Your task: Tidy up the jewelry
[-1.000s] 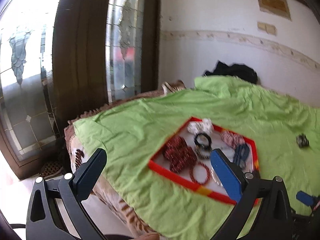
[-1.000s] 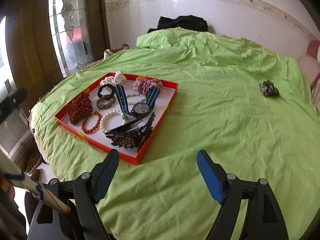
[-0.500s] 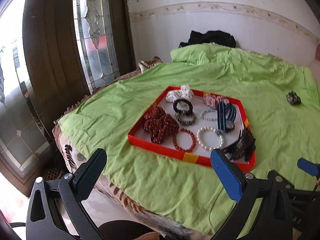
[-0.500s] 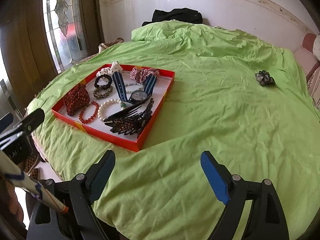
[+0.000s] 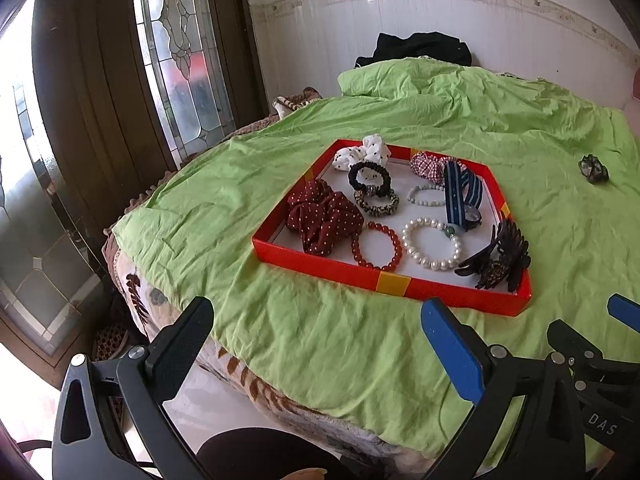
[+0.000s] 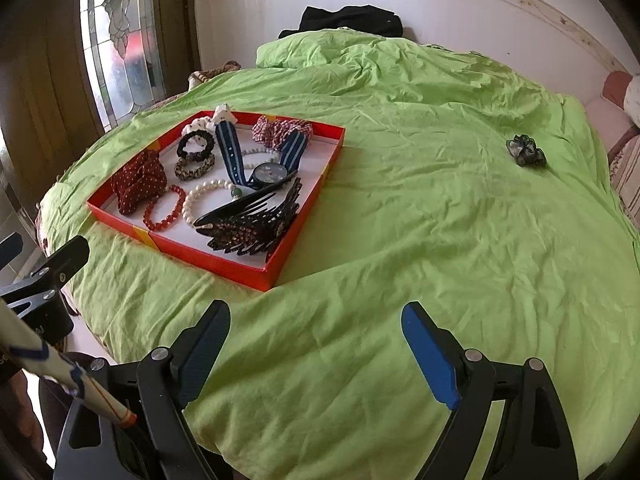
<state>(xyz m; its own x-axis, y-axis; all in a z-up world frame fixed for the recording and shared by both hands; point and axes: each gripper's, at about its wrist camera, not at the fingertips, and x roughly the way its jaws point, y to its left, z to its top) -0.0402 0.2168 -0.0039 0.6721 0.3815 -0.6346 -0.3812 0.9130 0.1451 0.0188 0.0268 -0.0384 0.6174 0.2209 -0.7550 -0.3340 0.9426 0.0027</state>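
Note:
A red tray [image 5: 394,280] [image 6: 188,254] lies on the green bedsheet. It holds a maroon dotted scrunchie [image 5: 324,218], a red bead bracelet [image 5: 378,246], a white pearl bracelet [image 5: 432,242], a blue striped watch [image 5: 460,196], a black hair claw [image 5: 498,260] [image 6: 252,224] and other hair ties. A dark scrunchie [image 5: 594,168] [image 6: 526,151] lies alone on the sheet, far right of the tray. My left gripper [image 5: 316,344] is open and empty in front of the tray. My right gripper [image 6: 316,344] is open and empty over bare sheet, right of the tray.
The bed's [image 5: 280,360] near edge drops to the floor at lower left. A glass-panelled door [image 5: 176,48] stands at left. Black cloth [image 6: 348,18] lies by the tiled wall at the bed's far end. A striped cushion [image 6: 628,168] is at far right.
The left gripper has swung right from the door side, bringing the tray to the centre of its view. The right gripper has drifted slightly. Both stay open.

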